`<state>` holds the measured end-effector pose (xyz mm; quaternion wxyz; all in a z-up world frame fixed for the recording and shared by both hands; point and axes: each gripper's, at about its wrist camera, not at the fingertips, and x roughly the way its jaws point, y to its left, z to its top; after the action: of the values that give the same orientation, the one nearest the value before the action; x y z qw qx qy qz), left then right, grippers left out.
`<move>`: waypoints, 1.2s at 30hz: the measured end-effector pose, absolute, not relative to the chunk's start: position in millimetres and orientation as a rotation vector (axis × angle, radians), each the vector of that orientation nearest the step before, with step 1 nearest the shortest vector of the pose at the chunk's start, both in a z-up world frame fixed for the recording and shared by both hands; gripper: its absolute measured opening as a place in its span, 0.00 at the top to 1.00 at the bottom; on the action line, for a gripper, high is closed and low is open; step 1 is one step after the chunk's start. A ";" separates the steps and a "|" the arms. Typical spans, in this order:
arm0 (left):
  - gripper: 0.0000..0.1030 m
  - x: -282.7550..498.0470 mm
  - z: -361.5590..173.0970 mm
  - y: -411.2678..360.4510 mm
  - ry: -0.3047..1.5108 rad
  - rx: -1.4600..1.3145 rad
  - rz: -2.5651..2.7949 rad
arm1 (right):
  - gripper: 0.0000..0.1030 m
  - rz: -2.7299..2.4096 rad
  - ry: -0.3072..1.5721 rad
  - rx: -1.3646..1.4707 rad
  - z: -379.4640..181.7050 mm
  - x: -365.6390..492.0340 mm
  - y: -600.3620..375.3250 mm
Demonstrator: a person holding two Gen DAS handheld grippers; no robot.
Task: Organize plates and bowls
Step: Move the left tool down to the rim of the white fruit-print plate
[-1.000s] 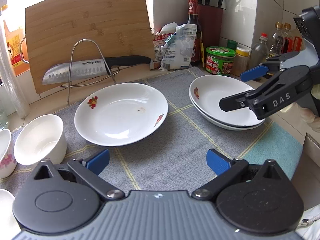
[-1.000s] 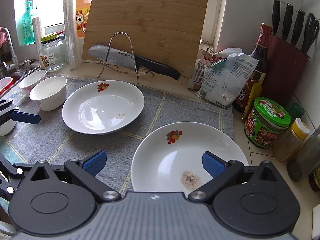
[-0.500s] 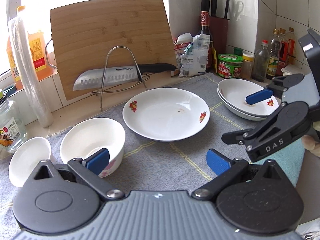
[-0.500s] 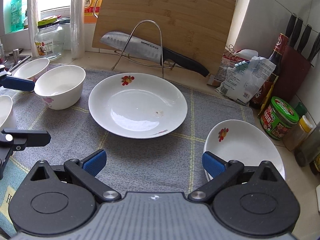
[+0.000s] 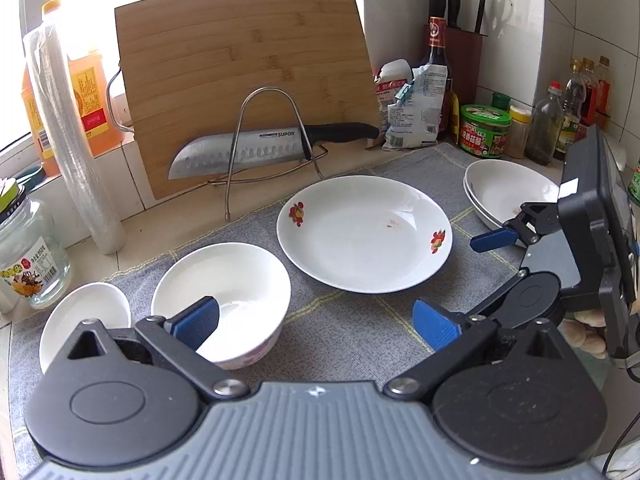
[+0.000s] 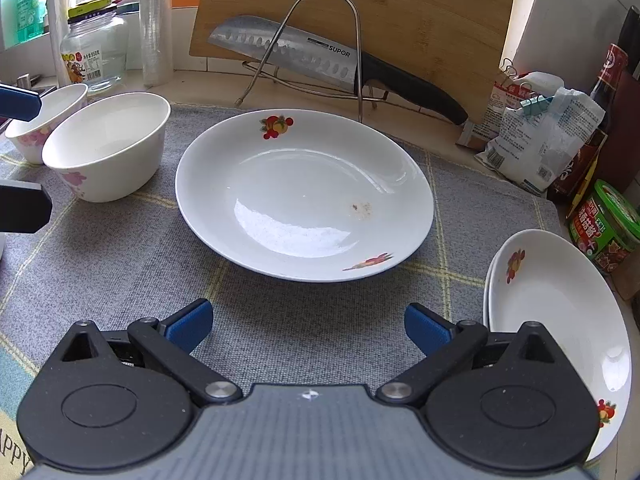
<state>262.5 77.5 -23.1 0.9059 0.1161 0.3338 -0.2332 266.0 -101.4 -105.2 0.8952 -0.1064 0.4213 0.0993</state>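
While both tongs hang parted and empty over the grey mat on the worktop, the lone plate lies in the mat's middle, straight ahead of the right tongs, near their tips. Being round, it offers no long axis, just its near rim. The left tongs hover toward the mat's left end, one pad over the nearer bowl, with a second bowl just beside it. Two stacked plates sit at the mat's right edge, so the right tongs look nearer for adding the loose plate there. The knife on the wire rack reads SUPOR; the mat's corner shows letters like "APPY".
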 end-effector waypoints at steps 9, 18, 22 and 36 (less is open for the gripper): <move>0.01 299.2 -12.3 59.2 0.735 0.246 -0.521 | 0.00 0.245 0.883 -0.128 -116.9 274.6 -115.4; 0.01 350.5 -7.4 29.5 0.803 0.282 -0.557 | 0.00 0.282 0.846 -0.138 -118.4 266.8 -119.5; 0.01 377.3 -16.8 18.9 0.875 0.259 -0.592 | 0.00 0.274 0.842 -0.131 -119.1 270.7 -116.3; 0.05 452.2 -55.5 1.6 1.015 0.192 -0.636 | 0.00 0.289 0.819 -0.134 -120.7 280.9 -113.2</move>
<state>452.2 1.6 -55.5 0.8217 0.0900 0.4768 -0.2988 280.9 -113.2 -120.7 0.9050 -0.0648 0.3965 0.1400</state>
